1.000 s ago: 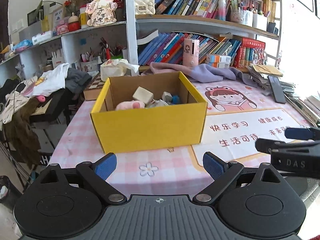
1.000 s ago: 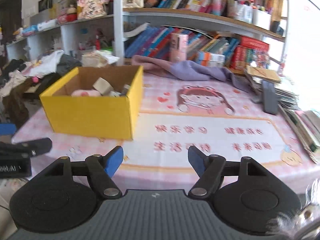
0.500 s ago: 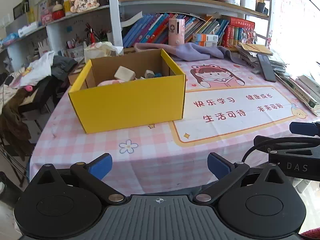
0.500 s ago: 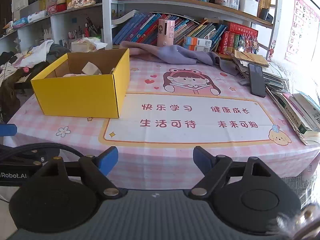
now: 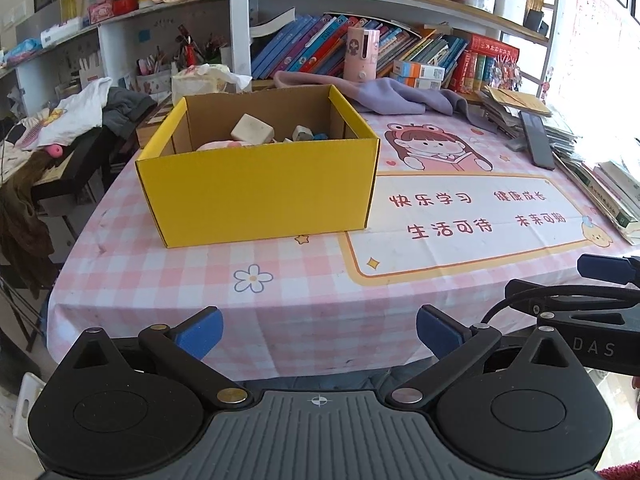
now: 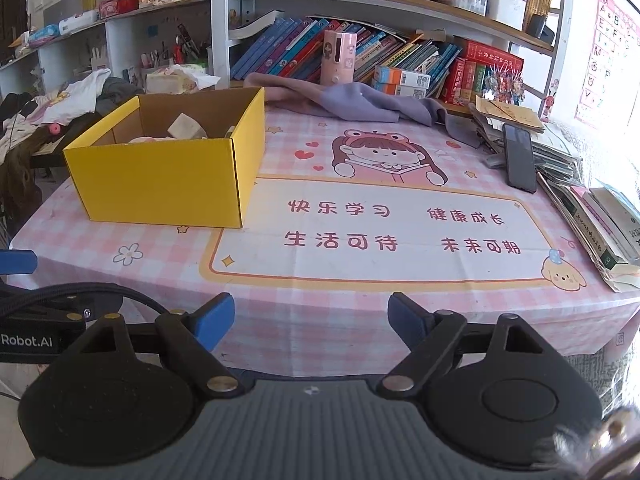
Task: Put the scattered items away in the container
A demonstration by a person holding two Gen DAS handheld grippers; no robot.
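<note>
A yellow cardboard box (image 5: 256, 188) stands on the left part of the pink checked tablecloth; it also shows in the right wrist view (image 6: 168, 178). Inside it lie a beige block (image 5: 252, 129), a pink soft item (image 5: 218, 145) and small grey and blue pieces (image 5: 308, 134). My left gripper (image 5: 319, 334) is open and empty, off the table's front edge. My right gripper (image 6: 310, 318) is open and empty, also off the front edge. Each gripper sees the other at its side.
A purple cloth (image 6: 360, 100) lies at the back by the bookshelf. A black phone (image 6: 519, 157) rests on stacked papers and books (image 6: 600, 216) at the right edge. A chair with clothes (image 5: 68, 120) stands left of the table.
Both grippers have pulled back and up from the box, past the table's front edge. The box and its contents have not moved. Both stay open.
</note>
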